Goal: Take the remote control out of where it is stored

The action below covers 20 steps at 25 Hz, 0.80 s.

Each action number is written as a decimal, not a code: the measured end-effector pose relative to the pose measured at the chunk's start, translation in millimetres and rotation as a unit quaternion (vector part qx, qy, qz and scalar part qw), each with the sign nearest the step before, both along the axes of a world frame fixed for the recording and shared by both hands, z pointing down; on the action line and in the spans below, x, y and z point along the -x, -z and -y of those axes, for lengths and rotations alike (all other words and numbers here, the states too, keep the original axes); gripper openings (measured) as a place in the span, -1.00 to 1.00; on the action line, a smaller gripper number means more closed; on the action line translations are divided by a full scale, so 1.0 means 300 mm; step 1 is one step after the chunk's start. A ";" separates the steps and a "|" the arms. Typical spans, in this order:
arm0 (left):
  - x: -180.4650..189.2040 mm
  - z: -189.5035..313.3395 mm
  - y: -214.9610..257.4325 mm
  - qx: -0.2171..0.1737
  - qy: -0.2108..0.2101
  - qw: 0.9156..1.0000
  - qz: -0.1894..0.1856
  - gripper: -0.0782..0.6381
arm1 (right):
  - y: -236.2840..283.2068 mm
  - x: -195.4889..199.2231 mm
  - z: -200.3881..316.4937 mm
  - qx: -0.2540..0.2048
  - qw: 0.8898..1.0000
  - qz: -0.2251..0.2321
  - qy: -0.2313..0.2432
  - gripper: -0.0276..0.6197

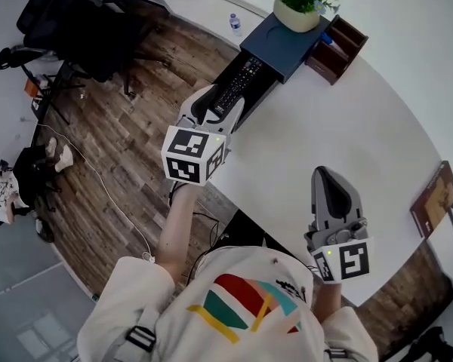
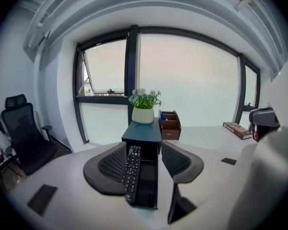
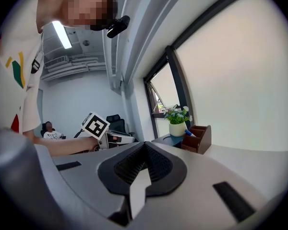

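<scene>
A black remote control (image 1: 238, 84) (image 2: 132, 169) lies lengthwise in the pulled-out drawer (image 1: 263, 81) (image 2: 150, 186) of a dark blue box (image 1: 287, 45) (image 2: 142, 131) on the white table (image 1: 347, 127). My left gripper (image 1: 220, 105) (image 2: 143, 147) is at the drawer's front end, open, its jaws either side of the remote. The left pad is close beside the remote and the right pad stands well apart from it. My right gripper (image 1: 326, 173) (image 3: 145, 145) hovers over the table's near part, shut and empty.
On the box stands a white pot of flowers (image 1: 298, 6) (image 2: 144, 110). A brown wooden organiser (image 1: 337, 45) (image 2: 170, 126) is beside it, and a book (image 1: 435, 199) lies at the table's right. Off the table's left edge are wooden floor, office chairs (image 1: 83, 29) and a bottle (image 1: 235, 24).
</scene>
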<state>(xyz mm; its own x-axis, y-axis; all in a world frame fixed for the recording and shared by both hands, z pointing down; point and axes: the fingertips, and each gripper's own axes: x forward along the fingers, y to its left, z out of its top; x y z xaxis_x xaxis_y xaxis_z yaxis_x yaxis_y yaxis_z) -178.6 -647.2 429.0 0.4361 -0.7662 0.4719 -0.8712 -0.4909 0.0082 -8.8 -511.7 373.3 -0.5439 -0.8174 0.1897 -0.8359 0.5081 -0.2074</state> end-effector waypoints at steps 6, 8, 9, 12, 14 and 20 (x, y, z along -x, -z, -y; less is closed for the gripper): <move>0.013 0.153 -0.218 0.115 -0.023 0.992 0.044 -0.19 | -0.091 0.038 0.092 0.044 0.999 -0.008 -0.007 -0.91; 0.006 0.174 -0.281 0.150 -0.029 0.987 0.047 -0.19 | -0.104 0.062 0.109 0.053 0.999 -0.005 0.000 -0.91; 0.000 0.180 -0.310 0.167 -0.030 0.985 0.044 -0.19 | -0.111 0.073 0.117 0.057 0.998 -0.004 0.004 -0.91; -0.010 0.201 -0.377 0.203 -0.028 0.977 0.053 -0.14 | -0.129 0.098 0.138 0.065 0.998 -0.002 0.012 -0.91; -0.012 0.213 -0.399 0.219 -0.029 0.973 0.062 -0.08 | -0.130 0.109 0.146 0.069 0.998 0.002 0.013 -0.91; -0.012 0.254 -0.442 0.242 -0.010 0.968 0.068 -0.01 | -0.148 0.112 0.165 0.081 0.997 0.012 0.014 -0.91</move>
